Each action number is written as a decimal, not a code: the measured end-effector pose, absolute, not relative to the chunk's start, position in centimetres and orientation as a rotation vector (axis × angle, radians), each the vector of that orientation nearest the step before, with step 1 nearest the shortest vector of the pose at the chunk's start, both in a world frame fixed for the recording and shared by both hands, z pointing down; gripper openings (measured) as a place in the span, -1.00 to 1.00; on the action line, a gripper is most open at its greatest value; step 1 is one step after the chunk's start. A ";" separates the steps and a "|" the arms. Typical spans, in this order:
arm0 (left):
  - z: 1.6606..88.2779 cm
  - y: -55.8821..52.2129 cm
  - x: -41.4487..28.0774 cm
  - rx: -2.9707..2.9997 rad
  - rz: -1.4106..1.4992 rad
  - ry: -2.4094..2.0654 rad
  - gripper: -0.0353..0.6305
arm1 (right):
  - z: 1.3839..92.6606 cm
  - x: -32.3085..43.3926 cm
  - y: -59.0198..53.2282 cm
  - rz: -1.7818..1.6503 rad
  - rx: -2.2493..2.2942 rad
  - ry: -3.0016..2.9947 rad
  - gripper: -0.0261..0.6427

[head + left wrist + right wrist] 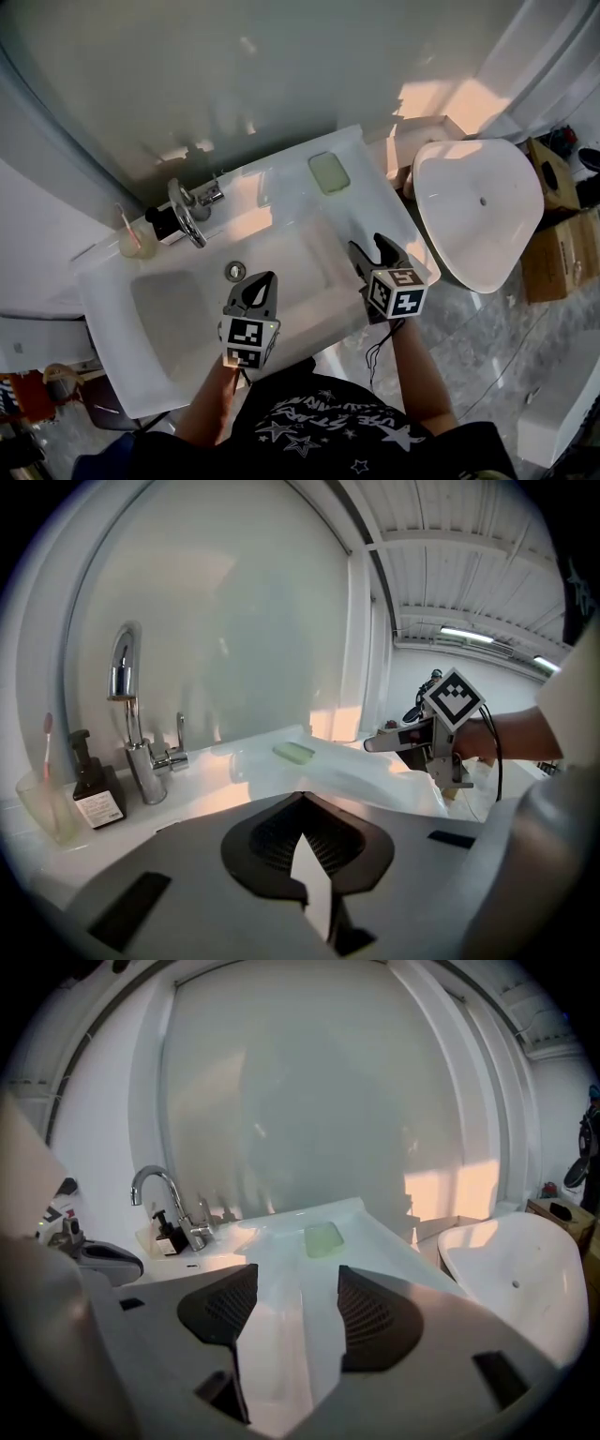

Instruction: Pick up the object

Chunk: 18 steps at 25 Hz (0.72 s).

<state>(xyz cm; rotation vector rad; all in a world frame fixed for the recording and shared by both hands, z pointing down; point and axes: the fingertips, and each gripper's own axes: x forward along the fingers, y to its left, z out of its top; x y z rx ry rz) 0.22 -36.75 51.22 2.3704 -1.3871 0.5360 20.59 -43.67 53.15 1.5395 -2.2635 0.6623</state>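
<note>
A pale green bar of soap (330, 172) lies on the back right ledge of the white sink (112, 281); it also shows as soap (293, 752) in the left gripper view and soap (323, 1239) in the right gripper view. My left gripper (261, 281) hovers over the basin, jaws shut with nothing between them (302, 803). My right gripper (373, 251) hangs over the sink's right edge, open and empty (295, 1288). It points toward the soap from a short distance.
A chrome faucet (187, 214), a dark pump bottle (159, 220) and a cup with a toothbrush (133, 242) stand at the back left. The drain (235, 272) sits mid-basin. A second white basin (478, 211) and cardboard boxes (553, 253) lie on the right.
</note>
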 end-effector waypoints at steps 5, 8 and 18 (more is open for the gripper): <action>51.9 -39.7 -0.2 2.388 0.555 -1.415 -0.85 | 54.3 19.5 -48.1 0.628 1.495 -2.239 -0.09; 52.9 -40.8 -0.2 2.432 0.600 -1.431 -0.85 | 55.2 18.8 -50.5 0.609 1.463 -2.222 -0.16; 54.9 -42.6 -1.4 2.326 0.584 -1.417 -0.85 | 59.2 14.6 -57.2 0.470 1.282 -2.169 -0.36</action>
